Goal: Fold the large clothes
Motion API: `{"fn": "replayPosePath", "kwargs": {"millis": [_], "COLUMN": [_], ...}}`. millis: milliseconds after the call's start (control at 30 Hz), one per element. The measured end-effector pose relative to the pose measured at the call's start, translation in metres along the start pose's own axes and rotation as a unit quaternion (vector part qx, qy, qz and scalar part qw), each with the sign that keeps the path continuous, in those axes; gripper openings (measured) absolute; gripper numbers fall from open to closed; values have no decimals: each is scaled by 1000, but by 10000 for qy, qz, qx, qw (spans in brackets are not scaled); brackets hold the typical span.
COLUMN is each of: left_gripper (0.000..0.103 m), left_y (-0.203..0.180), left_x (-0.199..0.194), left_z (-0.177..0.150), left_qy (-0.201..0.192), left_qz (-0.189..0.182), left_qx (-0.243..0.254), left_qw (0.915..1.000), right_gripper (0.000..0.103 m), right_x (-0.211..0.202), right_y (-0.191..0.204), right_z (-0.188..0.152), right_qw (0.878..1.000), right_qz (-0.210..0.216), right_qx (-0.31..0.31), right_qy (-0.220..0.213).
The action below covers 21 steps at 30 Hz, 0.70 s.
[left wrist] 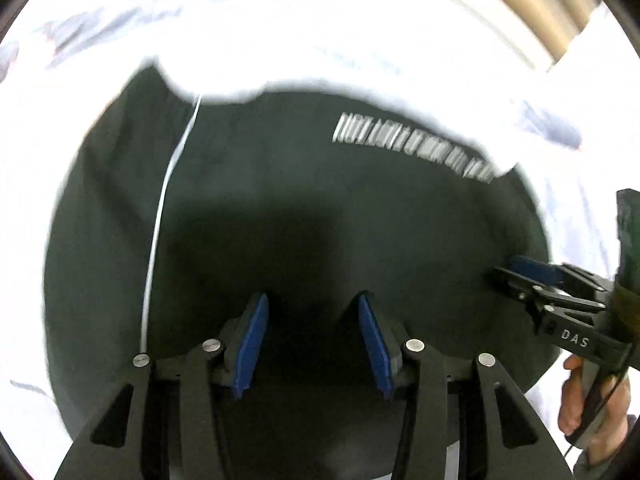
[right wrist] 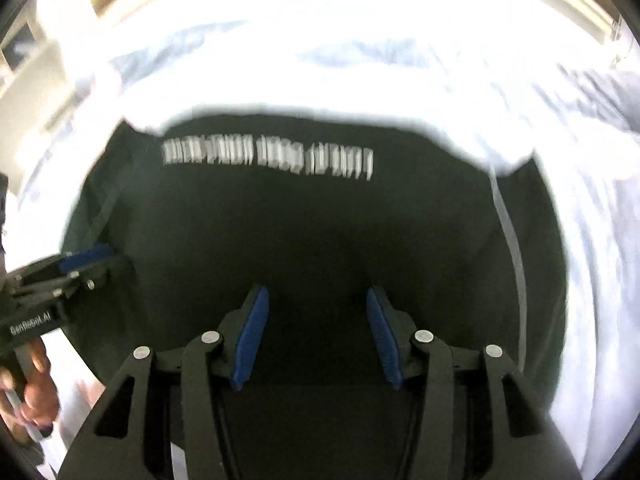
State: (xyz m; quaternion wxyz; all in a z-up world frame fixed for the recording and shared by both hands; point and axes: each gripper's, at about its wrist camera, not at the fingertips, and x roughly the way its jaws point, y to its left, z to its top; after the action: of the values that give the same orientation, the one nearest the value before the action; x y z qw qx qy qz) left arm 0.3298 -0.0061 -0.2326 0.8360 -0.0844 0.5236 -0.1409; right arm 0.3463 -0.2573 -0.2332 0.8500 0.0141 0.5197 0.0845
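The dark garment (left wrist: 280, 200) lies spread on a white sheet (left wrist: 300, 32), with white cloth over its far edge, just past a line of white lettering (left wrist: 412, 142) too blurred to read. A thin white stripe (left wrist: 160, 216) runs down one side. Both tools hang above it. The left gripper (left wrist: 310, 336) has its blue pads (left wrist: 252, 344) parted with nothing between them, and the right gripper (right wrist: 316, 332) is released the same way, pads (right wrist: 250, 336) wide apart. Each sits near its own side edge of the garment, probably so both can take the cloth at once for an even fold. The pictures are smeared, so finer creases are hard to tell.
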Motion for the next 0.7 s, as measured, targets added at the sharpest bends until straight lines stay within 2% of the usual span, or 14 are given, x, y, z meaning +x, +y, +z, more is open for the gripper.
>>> {"fn": "replayPosePath", "kwargs": {"millis": [67,133,200,267,367,533,700], "left_gripper": [54,54,54,65,73,75,75], "left_y": [-4,-7,-8,1,15,15,17], "left_x": [-7,1,25,52,76,77,38], "left_z": [22,39,53,56,56,53,53], "left_qy": [-149,-116,75,437,595,570,354], "left_qz": [-44,-64,316,454,420,389,-10], "left_qx": [-74,-65,-29,-183,-422,-369,-164], "left_qw": [9999,9999,9995,9978,9965,9969,9992], "right_gripper": [65,65,65,67,68,68,68], "right_x": [0,18,45,73,94,91,48], "right_y": [-3,-7,-12,-18,-21,-20,-31], "right_z": [24,44,55,57,51,50,42], "right_qw": [9998,9998,9995,9984,9983,9986,9988], "right_qz": [-8,-93,-159,-133,-143,-143,252], "right_qx": [72,117,189,211,182,78,199], "right_qy": [-165,-117,171,498,538,507,375]}}
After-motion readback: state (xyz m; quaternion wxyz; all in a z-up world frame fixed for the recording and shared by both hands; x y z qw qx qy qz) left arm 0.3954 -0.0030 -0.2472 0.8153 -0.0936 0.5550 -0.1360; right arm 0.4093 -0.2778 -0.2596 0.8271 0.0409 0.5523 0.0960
